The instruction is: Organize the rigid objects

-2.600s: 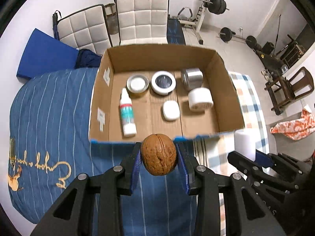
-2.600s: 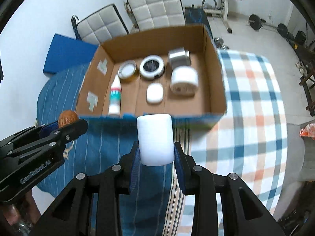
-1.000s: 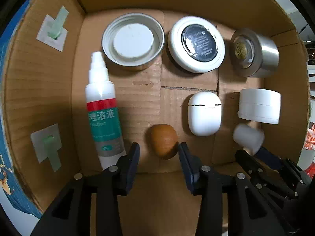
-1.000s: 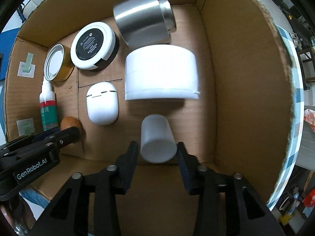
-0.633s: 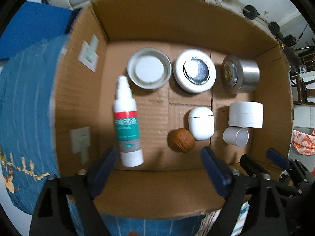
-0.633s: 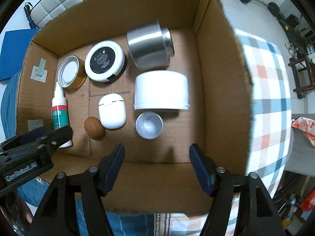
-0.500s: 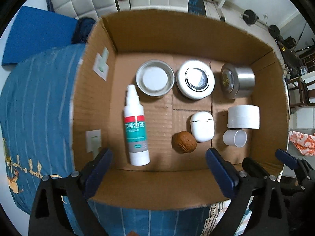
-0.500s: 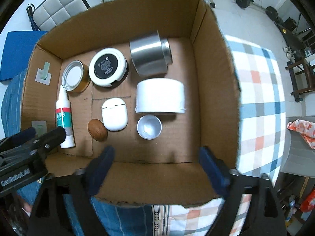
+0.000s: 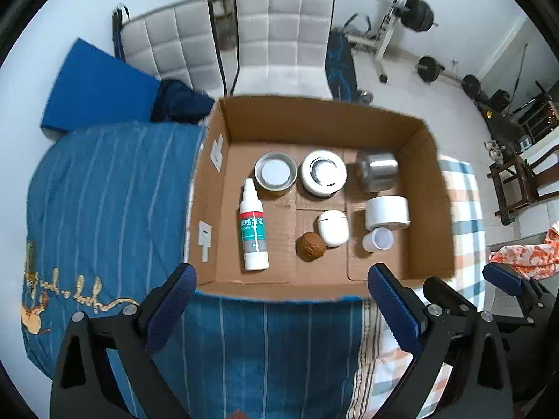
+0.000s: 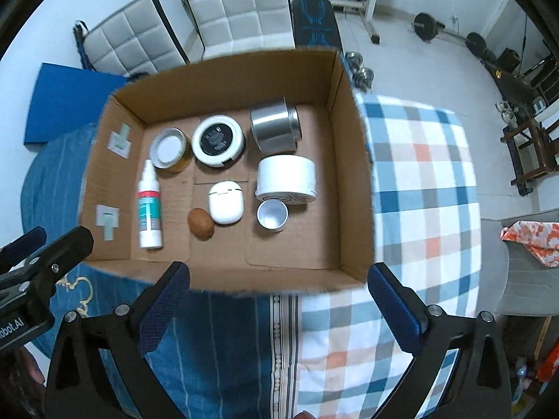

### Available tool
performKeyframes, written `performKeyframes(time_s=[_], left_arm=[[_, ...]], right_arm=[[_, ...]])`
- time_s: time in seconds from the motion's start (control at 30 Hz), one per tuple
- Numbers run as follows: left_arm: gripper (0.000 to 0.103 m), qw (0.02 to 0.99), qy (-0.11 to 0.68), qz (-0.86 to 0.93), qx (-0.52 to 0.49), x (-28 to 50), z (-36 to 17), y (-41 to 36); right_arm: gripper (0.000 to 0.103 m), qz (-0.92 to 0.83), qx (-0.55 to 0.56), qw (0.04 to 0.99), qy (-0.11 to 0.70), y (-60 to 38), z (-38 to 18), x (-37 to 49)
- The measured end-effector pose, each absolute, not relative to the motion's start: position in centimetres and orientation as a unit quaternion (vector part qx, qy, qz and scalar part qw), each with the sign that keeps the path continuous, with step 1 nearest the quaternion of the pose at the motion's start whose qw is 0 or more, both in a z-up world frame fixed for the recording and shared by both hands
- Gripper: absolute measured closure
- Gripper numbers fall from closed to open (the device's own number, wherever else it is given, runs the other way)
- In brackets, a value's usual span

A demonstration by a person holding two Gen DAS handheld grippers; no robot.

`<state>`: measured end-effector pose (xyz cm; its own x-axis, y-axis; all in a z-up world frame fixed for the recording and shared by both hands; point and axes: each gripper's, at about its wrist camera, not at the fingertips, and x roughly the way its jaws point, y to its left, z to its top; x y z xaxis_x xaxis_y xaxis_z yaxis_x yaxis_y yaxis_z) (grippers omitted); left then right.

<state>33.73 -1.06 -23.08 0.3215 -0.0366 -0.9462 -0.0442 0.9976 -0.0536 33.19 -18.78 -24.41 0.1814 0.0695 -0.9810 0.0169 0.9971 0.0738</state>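
An open cardboard box (image 9: 314,118) sits on the bed. On its floor the brown walnut (image 9: 310,247) lies beside a white earbud case (image 9: 333,227), and the small white cup (image 10: 272,215) stands upright in front of a white jar (image 10: 286,174). A spray bottle (image 9: 254,230), a gold tin (image 9: 276,174), a black-topped round case (image 10: 217,139) and a silver can (image 10: 276,125) are also inside. My left gripper (image 9: 281,276) and right gripper (image 10: 278,274) hover above the box's near wall. Both pairs of jaws are opening wide, with nothing between them.
The box rests on a blue striped cover (image 9: 104,209) and a checked cloth (image 10: 426,181). Two white padded chairs (image 9: 279,42), a blue mat (image 9: 94,90) and gym weights (image 9: 419,10) stand behind. A wooden chair (image 9: 520,178) is at the right.
Both grippers let go, the left of the walnut and the right of the white cup, opened wide and rose out of the box. The cup now stands upright.
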Motion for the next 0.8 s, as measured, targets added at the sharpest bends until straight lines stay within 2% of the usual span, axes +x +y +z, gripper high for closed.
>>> performKeyframes(time_s=[0.47,0.8], left_arm=[[0.002,0.869,0.493,0.013,-0.042,23.8,-10.3,-0.8],[0.002,0.886,0.463,0.001,-0.03,18.2,-5.8,-2.0]], right_arm=[[0.0,0.034,0.053,0.816,0.574,-21.5,-10.8,22.4],[0.0,0.037,0.056,0.849,0.525,-23.4,-3.7,16.0]])
